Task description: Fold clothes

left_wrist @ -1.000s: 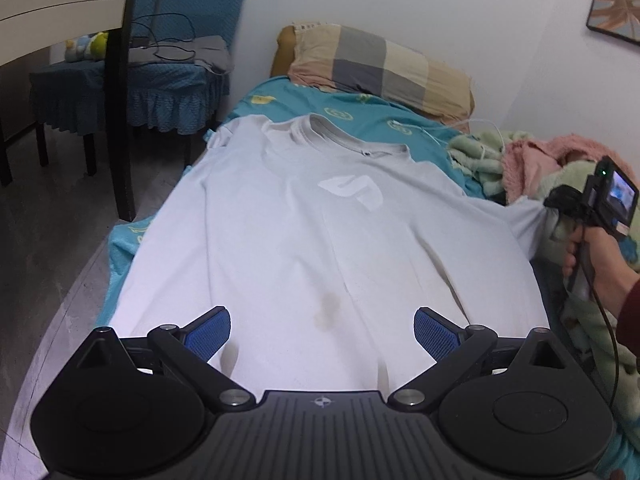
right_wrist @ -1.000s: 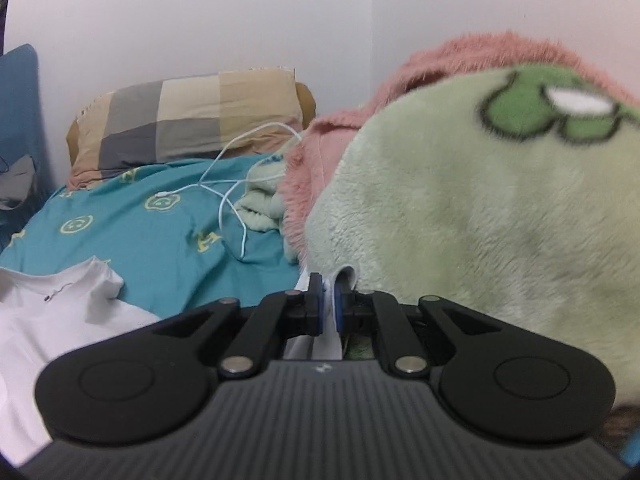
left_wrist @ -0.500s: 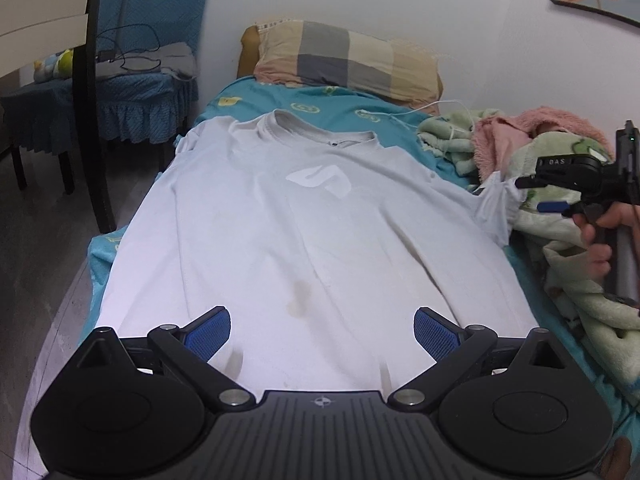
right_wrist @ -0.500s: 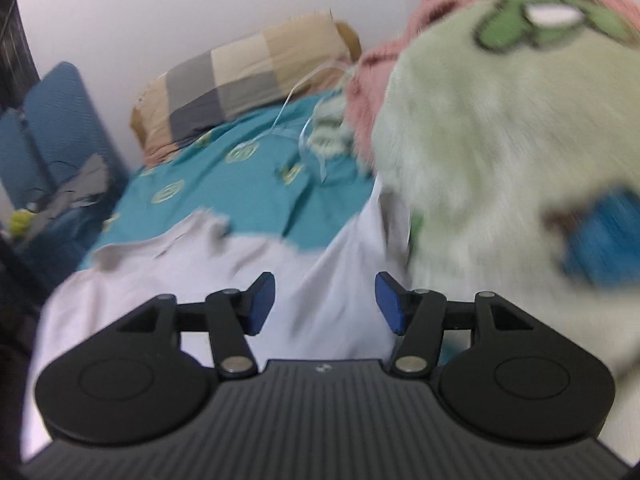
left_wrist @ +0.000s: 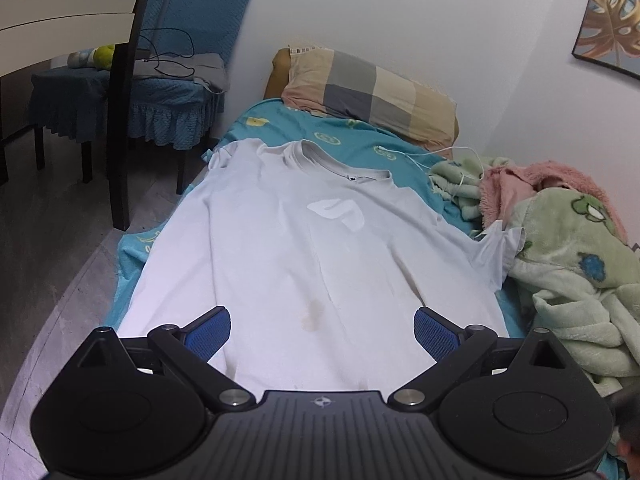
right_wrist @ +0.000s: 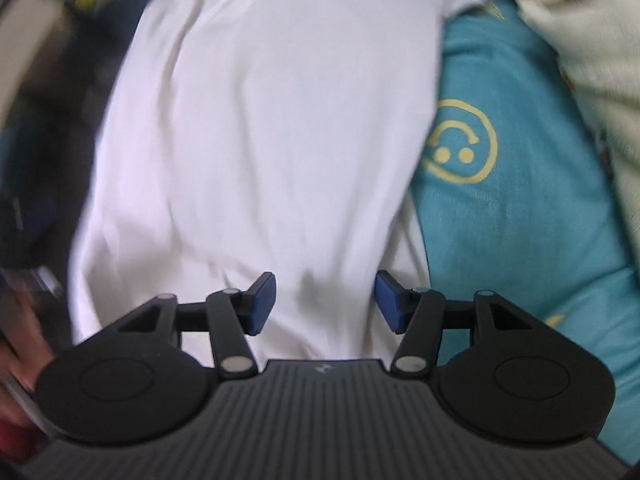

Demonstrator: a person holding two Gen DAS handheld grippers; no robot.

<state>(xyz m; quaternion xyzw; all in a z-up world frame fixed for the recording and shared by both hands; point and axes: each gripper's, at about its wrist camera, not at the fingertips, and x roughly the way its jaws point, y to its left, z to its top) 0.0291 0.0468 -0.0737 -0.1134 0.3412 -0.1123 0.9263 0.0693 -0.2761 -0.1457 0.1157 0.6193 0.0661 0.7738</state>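
A white T-shirt lies spread flat on the teal bedsheet, collar toward the pillow, with a white logo on the chest and a brownish stain low down. Its right sleeve rests against the blanket pile. My left gripper hovers open above the shirt's hem. The right wrist view is blurred: my right gripper is open over the same shirt near its right side edge, with nothing between the pads.
A green and pink fleece blanket pile crowds the bed's right side. A checked pillow and white cable lie at the head. A blue-covered chair and dark table leg stand left on the grey floor.
My right gripper let go of the right sleeve, opened and swung down to the shirt's lower right part. The sleeve now rests on the blanket edge. The left gripper stayed open over the hem.
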